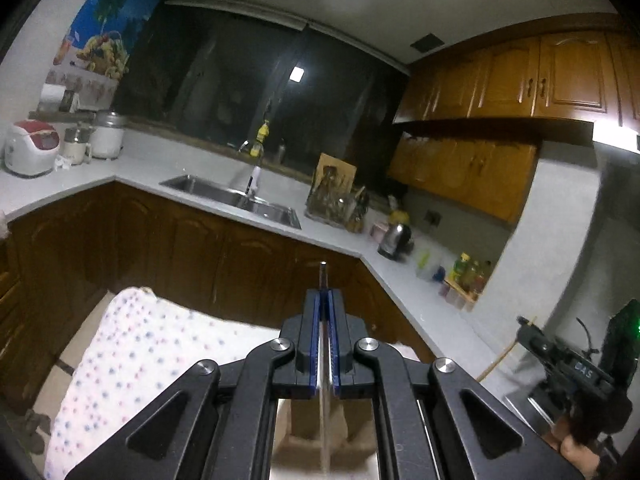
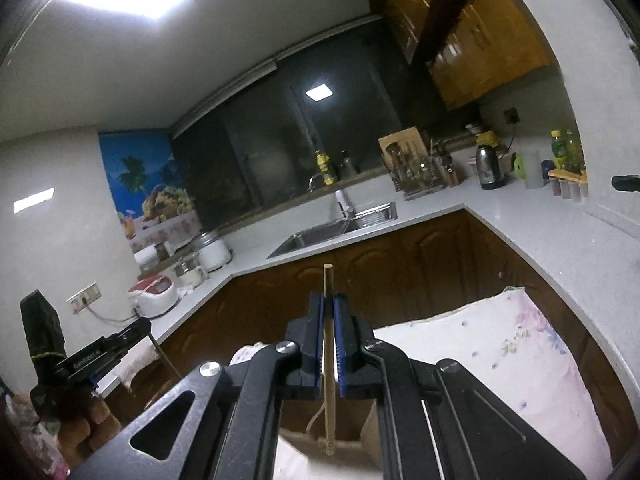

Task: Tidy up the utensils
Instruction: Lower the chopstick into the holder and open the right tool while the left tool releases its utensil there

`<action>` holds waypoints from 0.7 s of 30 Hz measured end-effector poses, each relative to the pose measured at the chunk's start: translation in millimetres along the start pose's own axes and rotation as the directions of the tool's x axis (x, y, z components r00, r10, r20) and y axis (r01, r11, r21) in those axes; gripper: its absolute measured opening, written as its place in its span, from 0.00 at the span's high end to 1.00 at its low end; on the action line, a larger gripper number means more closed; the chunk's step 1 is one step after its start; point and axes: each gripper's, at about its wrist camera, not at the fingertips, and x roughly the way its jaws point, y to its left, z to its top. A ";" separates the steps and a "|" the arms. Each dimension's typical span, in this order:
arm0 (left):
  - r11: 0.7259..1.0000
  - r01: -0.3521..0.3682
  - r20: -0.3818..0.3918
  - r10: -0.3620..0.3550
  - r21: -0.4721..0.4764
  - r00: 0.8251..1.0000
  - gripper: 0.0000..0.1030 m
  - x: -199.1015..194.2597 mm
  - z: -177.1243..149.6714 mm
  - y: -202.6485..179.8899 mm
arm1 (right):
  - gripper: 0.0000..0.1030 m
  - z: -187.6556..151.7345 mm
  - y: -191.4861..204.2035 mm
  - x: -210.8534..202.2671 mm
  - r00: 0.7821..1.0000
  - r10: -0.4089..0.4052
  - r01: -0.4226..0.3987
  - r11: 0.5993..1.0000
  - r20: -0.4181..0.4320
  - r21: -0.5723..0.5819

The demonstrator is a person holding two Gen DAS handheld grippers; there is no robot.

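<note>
My left gripper (image 1: pixel 325 294) is shut on a thin metal utensil (image 1: pixel 323 276), seen edge-on; its dark tip sticks up past the fingertips and its shiny shaft runs down between the pads. My right gripper (image 2: pixel 328 298) is shut on a wooden chopstick (image 2: pixel 328 276) that stands upright between the blue pads, its lower end reaching a beige holder (image 2: pixel 344 446) below. Both grippers are raised and point toward the kitchen. The right gripper also shows in the left wrist view (image 1: pixel 560 356), the left gripper in the right wrist view (image 2: pixel 100 356).
A table with a dotted white cloth (image 1: pixel 132 360) lies under the grippers, also in the right wrist view (image 2: pixel 520 352). Beyond is an L-shaped white counter (image 1: pixel 400 276) with a steel sink (image 1: pixel 236 198), a knife rack (image 1: pixel 340 204), a kettle (image 1: pixel 394 238), rice cookers (image 1: pixel 30 148) and bottles (image 1: pixel 466 272).
</note>
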 end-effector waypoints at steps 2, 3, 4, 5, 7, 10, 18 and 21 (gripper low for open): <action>1.000 -0.026 0.015 0.026 0.010 1.000 0.98 22.5 -8.0 -1.6 | 0.95 1.3 -5.3 11.9 1.000 -0.012 0.012 1.000 0.008 0.006; 0.999 -0.035 0.019 0.035 0.009 0.999 0.98 31.6 -13.2 -1.8 | 0.95 0.7 -7.7 17.3 1.000 -0.016 0.016 1.000 0.007 0.009; 0.999 -0.048 0.024 0.047 0.007 0.999 0.98 41.9 -19.3 -2.5 | 0.95 -1.4 -11.4 25.0 1.000 -0.020 0.020 1.000 0.003 0.018; 0.998 -0.056 0.029 0.056 0.000 0.998 0.98 52.2 -25.8 -2.0 | 0.95 -4.7 -14.8 32.7 1.000 -0.024 0.024 0.999 -0.002 0.023; 0.998 -0.049 0.020 0.050 -0.042 0.999 0.98 76.0 -42.2 2.7 | 0.95 -13.0 -20.4 43.7 0.999 -0.039 0.039 0.999 -0.003 0.028; 0.993 -0.040 0.004 0.041 -0.114 0.999 0.98 100.9 -61.6 7.5 | 0.95 -29.8 -31.4 58.7 0.998 -0.053 0.054 0.998 -0.014 0.042; 0.984 -0.055 -0.033 0.050 -0.172 0.998 0.98 140.5 -88.4 16.6 | 0.95 -71.5 -46.8 84.2 0.999 -0.036 0.038 0.996 -0.029 0.075; 0.988 -0.047 -0.059 0.039 -0.145 0.998 0.98 144.4 -86.3 13.8 | 0.95 -80.7 -41.7 92.7 0.998 -0.039 0.042 0.998 -0.051 0.048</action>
